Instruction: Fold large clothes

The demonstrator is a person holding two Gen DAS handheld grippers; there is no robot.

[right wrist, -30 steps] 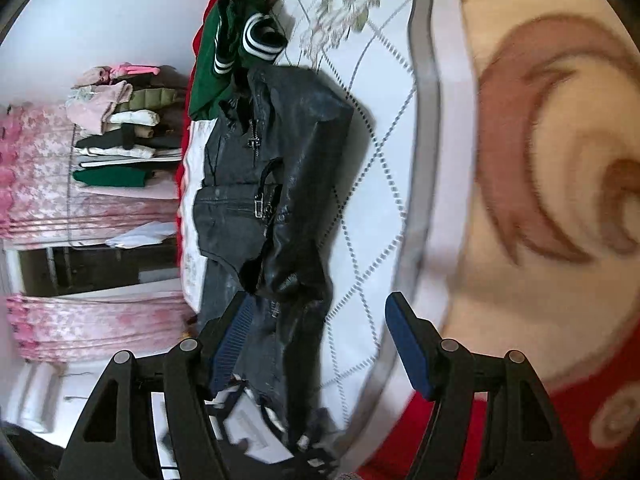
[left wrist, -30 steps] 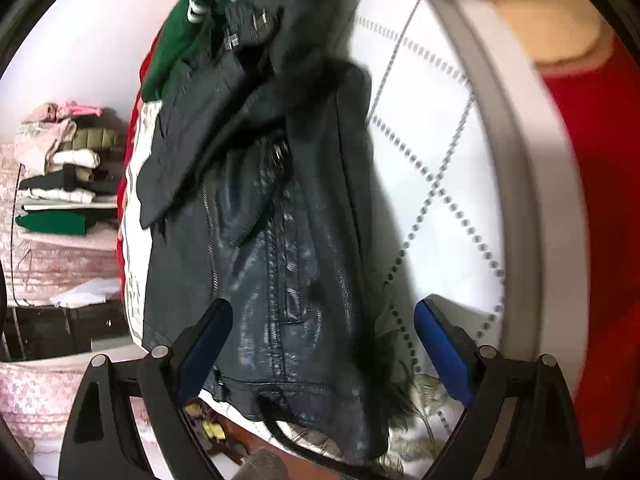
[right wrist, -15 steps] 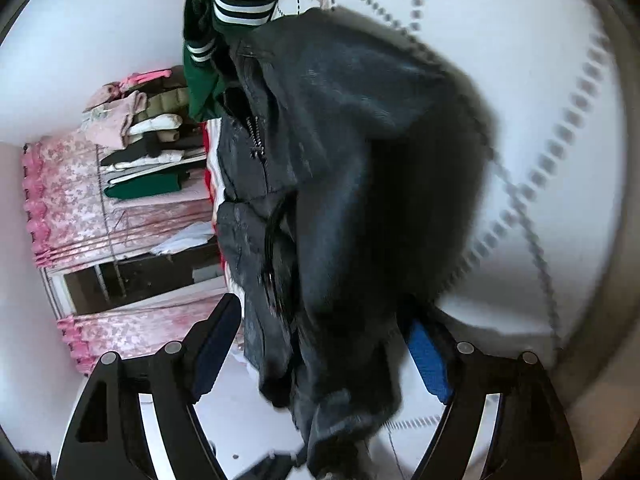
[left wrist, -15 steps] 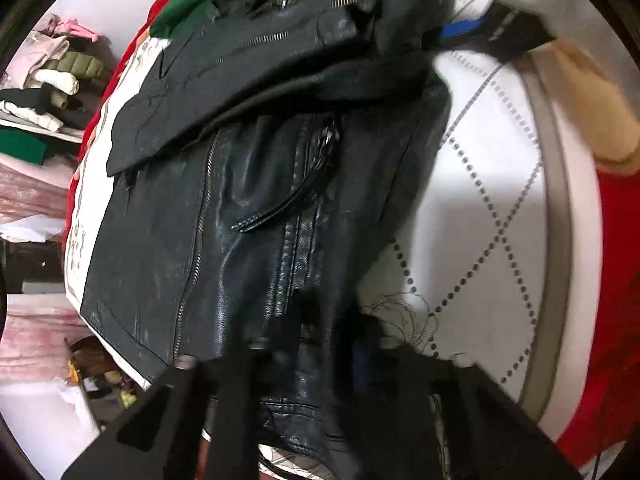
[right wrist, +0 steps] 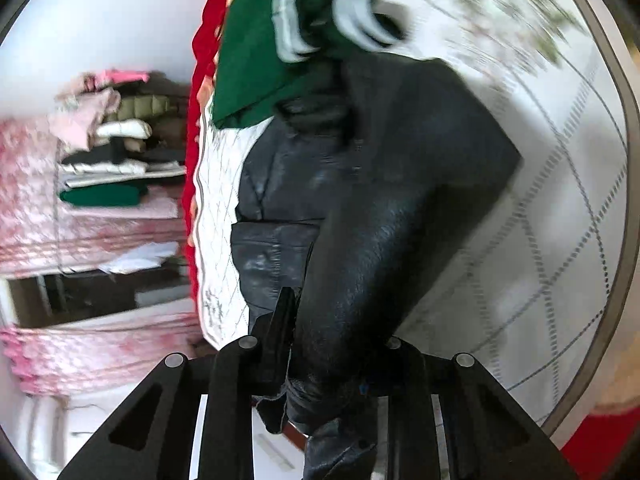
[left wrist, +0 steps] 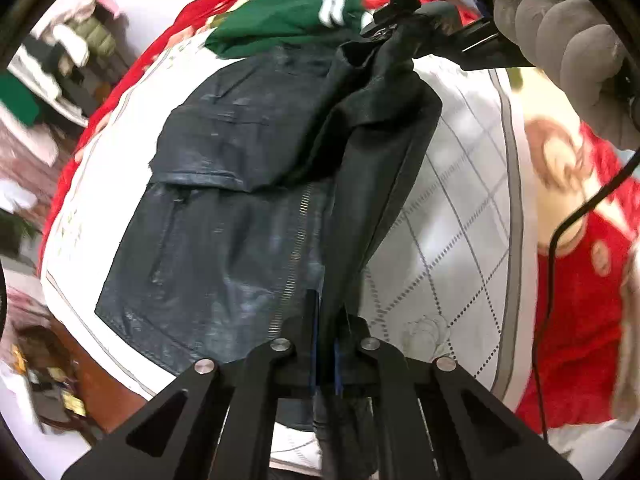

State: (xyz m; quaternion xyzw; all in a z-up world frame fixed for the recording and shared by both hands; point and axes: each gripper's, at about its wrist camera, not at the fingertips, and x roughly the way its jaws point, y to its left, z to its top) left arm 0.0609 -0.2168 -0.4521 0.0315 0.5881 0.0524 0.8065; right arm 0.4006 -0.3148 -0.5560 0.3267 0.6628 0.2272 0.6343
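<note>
A black leather jacket (left wrist: 224, 240) lies on a white quilted mat (left wrist: 452, 216). My left gripper (left wrist: 325, 344) is shut on its near right edge and holds that edge up off the mat. My right gripper (right wrist: 332, 344) has its jaws closing on a bunched fold of the jacket (right wrist: 400, 208), and the pads press on the leather. In the left wrist view, the right gripper (left wrist: 404, 20) shows at the far end in a grey gloved hand (left wrist: 560, 40), with the jacket's raised flap hanging from it.
A green garment with white stripes (left wrist: 280, 12) lies at the jacket's far end, seen also in the right wrist view (right wrist: 260, 60). Red patterned bedding (left wrist: 580, 300) surrounds the mat. A shelf stacked with folded clothes (right wrist: 112, 152) stands to the left.
Both grippers went from open to closed on the jacket's right side. They rose and lifted that edge into a flap over the rest of the jacket.
</note>
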